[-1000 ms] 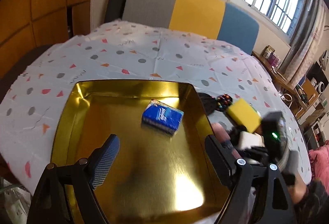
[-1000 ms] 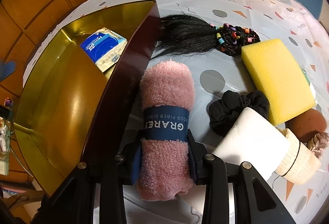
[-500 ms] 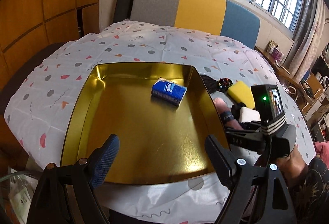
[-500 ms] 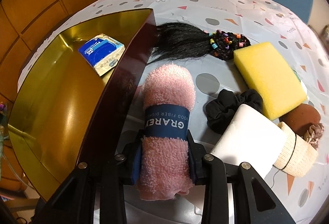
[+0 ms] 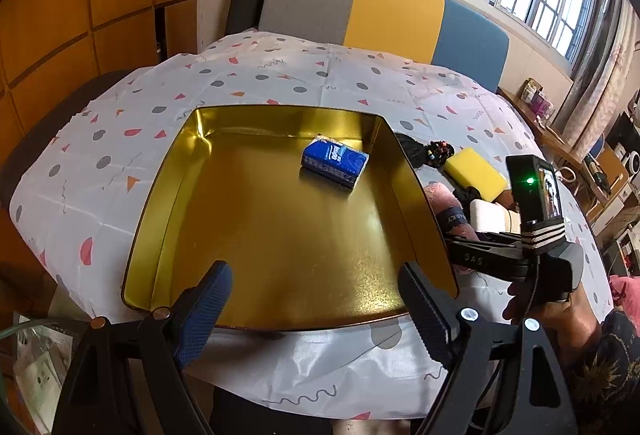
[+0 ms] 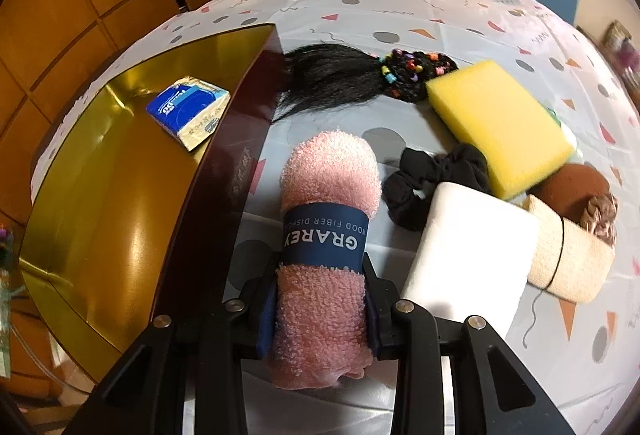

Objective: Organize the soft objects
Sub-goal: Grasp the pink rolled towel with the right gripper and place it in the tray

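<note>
Left gripper point(image 5: 316, 311) has drawn back past the gold tray's point(image 5: 168, 195) near edge, jaws open, empty. Right gripper point(image 6: 320, 299) clamps the pink towel roll point(image 6: 328, 203) just below its paper band, beside the tray's right wall. Roll looks soft, light, compressible; mid-length grip suits.

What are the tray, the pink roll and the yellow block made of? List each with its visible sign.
Tray: likely metal tin, glossy gold inside; it mirrors light.
Pink roll: fluffy looped towel cloth with a printed paper-like band; right gripper squeezes it.
Yellow block: probably foam sponge, matte and porous-looking.
</note>
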